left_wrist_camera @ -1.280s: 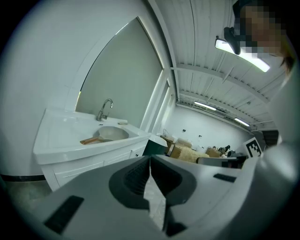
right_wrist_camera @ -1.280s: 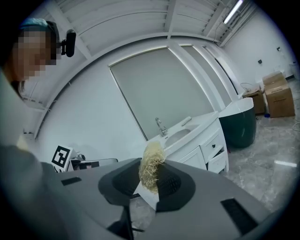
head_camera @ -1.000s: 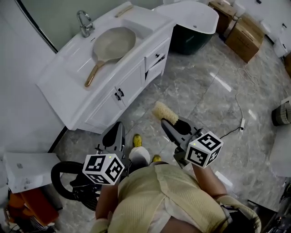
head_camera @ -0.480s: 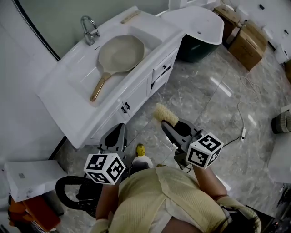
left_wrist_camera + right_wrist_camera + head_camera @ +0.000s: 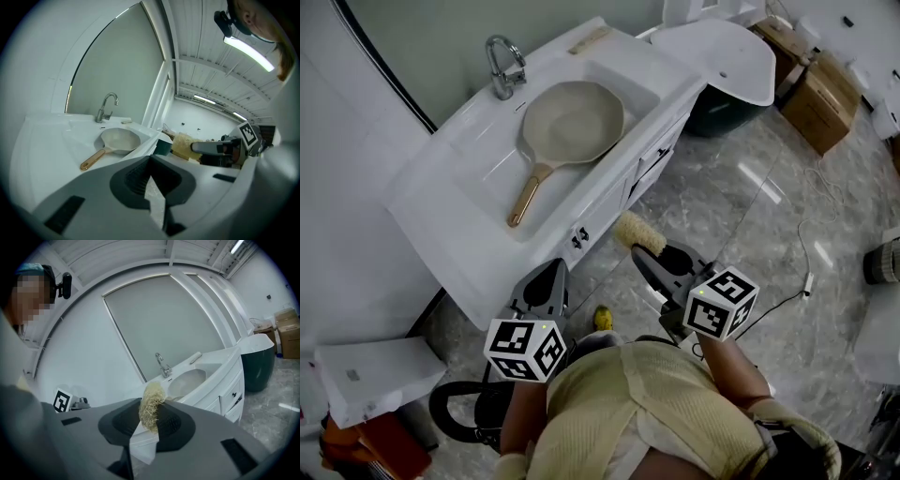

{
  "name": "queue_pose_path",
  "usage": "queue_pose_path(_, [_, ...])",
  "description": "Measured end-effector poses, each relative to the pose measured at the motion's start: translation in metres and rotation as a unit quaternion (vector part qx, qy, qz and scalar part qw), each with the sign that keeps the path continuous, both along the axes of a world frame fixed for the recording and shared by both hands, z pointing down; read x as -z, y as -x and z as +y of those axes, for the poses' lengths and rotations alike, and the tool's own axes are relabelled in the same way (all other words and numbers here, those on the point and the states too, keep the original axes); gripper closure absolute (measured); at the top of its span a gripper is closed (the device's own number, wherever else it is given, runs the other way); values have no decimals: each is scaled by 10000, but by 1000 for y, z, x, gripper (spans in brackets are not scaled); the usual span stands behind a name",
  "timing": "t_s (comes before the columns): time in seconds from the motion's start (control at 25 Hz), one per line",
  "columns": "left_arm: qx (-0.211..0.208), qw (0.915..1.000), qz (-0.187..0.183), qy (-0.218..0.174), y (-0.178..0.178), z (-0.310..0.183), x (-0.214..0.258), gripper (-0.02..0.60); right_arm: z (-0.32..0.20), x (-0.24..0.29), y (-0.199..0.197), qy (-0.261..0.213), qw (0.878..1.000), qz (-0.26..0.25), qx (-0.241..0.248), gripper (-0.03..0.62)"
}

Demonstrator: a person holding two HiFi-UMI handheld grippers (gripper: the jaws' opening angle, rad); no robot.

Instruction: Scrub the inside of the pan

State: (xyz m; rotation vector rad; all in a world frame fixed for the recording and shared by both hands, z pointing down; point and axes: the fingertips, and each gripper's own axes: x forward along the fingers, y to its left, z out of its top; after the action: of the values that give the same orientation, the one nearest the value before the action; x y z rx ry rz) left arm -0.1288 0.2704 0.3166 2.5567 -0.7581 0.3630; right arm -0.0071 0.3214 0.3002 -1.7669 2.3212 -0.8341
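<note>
One beige pan (image 5: 572, 122) lying in the single white sink (image 5: 483, 173) below one tap (image 5: 502, 66), well apart from my two tongs, my left gripper (image 5: 547, 277) pinched together on nothing, my right gripper (image 5: 645, 253) clamping one straw-coloured scrubber (image 5: 637, 232)

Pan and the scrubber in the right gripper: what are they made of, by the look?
Pan: beige, matte, no glare, so it looks like a ceramic-type nonstick coating; the metal beneath can't be told.
Its handle: tan-brown, either wood or wood-look plastic.
Scrubber: pale yellow, coarse tangled fibres, probably loofah or a similar plant fibre.
</note>
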Motion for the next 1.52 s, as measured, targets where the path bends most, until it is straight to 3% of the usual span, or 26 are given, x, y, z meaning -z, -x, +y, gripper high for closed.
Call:
queue_pose_path(0.2, [-147,9996,-239,-34,1,-18,-8,525,-22,1,8,22,10000,-16,-14,502])
queue_pose_path(0.44, [-229,9996,-147,50,-11,-33,-11,525,-37,-3,-5,158,9999,13,-33,502])
queue_pose_path(1.16, [725,9963,-465,-14,-98,-100,-19,525,-111,-8,-121,123,9975,64,692,502])
queue_pose_path(1.52, [880,9934,-737,-43,-107,-122,-27,523,-146,-27,-137,238,9953,-31,938,502])
